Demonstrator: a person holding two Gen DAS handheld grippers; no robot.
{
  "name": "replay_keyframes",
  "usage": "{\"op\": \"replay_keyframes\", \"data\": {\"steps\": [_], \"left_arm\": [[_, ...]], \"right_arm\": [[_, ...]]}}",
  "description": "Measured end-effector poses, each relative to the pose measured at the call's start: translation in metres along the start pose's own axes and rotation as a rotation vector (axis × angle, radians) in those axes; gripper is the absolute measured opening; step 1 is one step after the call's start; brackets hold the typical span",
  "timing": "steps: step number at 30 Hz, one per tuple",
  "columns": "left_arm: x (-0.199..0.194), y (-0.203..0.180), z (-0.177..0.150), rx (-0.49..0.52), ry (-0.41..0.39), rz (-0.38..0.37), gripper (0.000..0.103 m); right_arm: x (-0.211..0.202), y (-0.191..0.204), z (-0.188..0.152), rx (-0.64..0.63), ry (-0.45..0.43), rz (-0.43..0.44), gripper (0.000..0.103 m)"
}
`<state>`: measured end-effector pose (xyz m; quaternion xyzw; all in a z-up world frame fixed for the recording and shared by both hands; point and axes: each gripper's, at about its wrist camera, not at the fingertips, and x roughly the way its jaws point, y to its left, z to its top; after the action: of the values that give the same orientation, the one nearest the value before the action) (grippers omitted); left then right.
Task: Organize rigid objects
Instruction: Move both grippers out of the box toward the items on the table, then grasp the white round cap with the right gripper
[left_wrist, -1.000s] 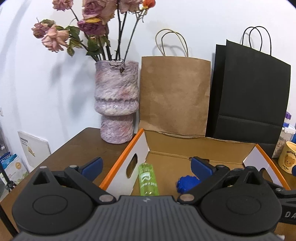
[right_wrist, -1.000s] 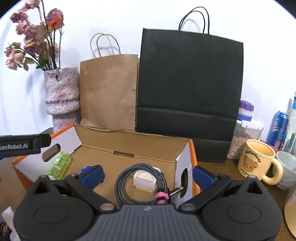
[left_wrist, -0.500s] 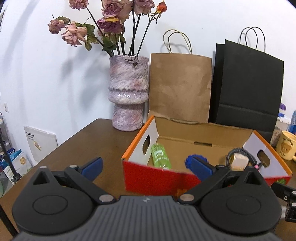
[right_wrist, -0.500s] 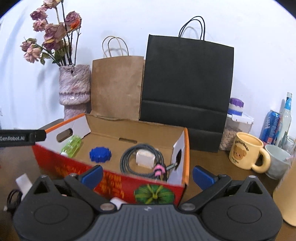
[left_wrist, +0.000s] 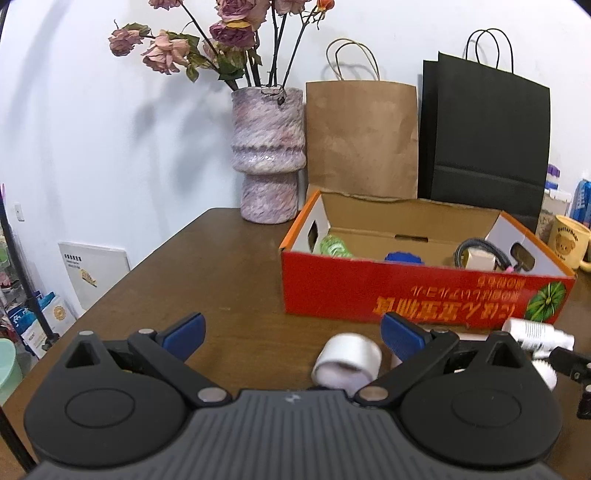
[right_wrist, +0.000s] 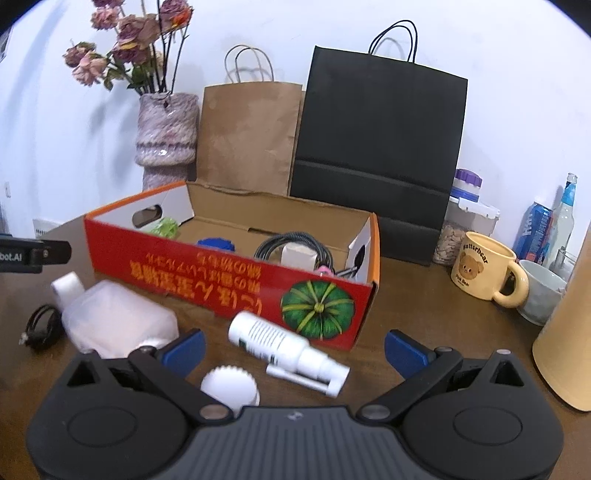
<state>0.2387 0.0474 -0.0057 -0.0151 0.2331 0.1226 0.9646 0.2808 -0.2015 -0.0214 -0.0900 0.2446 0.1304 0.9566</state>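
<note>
Between the spread, empty jaws of the right gripper (right_wrist: 293, 341) a white spray bottle (right_wrist: 284, 345) lies on the bench (right_wrist: 424, 295), just before the red box (right_wrist: 229, 273). It looks light, stiff and smooth, likely to roll, so grip across its wide ribbed body. The left gripper (left_wrist: 291, 330) is spread too, a white cap (left_wrist: 347, 356) lying between its jaws.

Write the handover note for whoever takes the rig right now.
Left gripper: open, empty, low over the table.
Right gripper: open, empty, above the spray bottle.
In the box: green bottle, blue cap, cable around a white block.
Left on the table in front of the box: spray bottle, white jug, white cap, black cord.
</note>
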Motion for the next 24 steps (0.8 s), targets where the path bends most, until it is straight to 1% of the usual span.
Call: {"op": "replay_keyframes", "data": {"steps": [5, 9, 16, 17, 19, 21, 24], "left_arm": [[-0.009, 0.009, -0.012, 0.022, 0.017, 0.004, 0.103], [-0.014, 0.017, -0.019, 0.039, 0.030, 0.007, 0.103], [-0.016, 0.027, -0.019, 0.018, 0.035, -0.008, 0.103], [-0.016, 0.027, -0.018, 0.014, 0.036, -0.009, 0.103], [-0.016, 0.028, -0.018, 0.009, 0.034, -0.009, 0.103], [-0.015, 0.028, -0.018, 0.010, 0.036, -0.011, 0.103], [-0.014, 0.027, -0.019, 0.014, 0.044, -0.010, 0.103]], "right_arm": [[-0.011, -0.001, -0.009, 0.012, 0.009, 0.003, 0.103], [-0.014, -0.004, -0.017, 0.032, 0.027, -0.013, 0.103], [-0.009, 0.000, -0.020, 0.027, 0.047, 0.025, 0.103], [-0.007, 0.001, -0.020, 0.024, 0.056, 0.031, 0.102], [0.000, 0.004, -0.019, 0.024, 0.079, 0.054, 0.095], [0.006, 0.006, -0.019, 0.027, 0.098, 0.071, 0.090], [0.014, 0.010, -0.018, 0.023, 0.121, 0.071, 0.089]]}}
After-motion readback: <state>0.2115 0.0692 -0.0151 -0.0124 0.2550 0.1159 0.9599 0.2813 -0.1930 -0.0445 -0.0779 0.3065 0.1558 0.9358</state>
